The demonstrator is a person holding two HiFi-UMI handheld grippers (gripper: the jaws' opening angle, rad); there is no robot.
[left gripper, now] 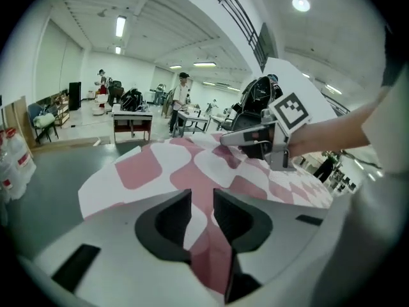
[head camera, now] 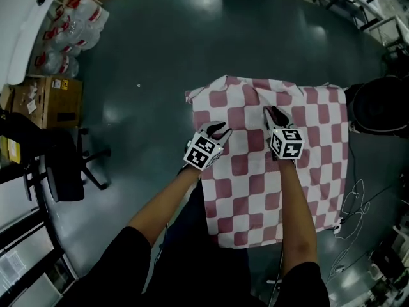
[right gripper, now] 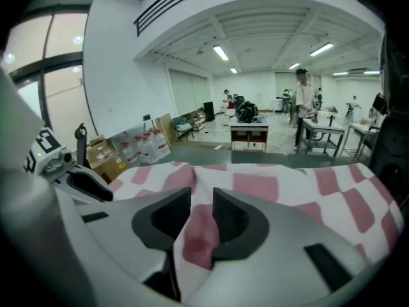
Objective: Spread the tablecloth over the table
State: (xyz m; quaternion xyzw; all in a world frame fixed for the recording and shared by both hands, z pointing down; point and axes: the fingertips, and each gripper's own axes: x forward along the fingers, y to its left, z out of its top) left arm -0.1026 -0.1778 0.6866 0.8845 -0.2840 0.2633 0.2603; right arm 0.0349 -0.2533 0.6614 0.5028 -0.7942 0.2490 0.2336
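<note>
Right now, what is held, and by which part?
Apparently nothing: the red-and-white checked tablecloth lies between the open jaws of the left gripper and right gripper, unpinched.

Head view dim, corners vignetted; faint glare on dark grey glossy floor (head camera: 121,114). Gripper views bright under white ceiling strip lights (left gripper: 121,25), fisheye-bent edges, near foreground blurred.

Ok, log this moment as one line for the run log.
step: spreading tablecloth | left gripper: jaws apart, over tablecloth | right gripper: jaws apart, raised fold between | tablecloth: laid out, rumpled at far end
</note>
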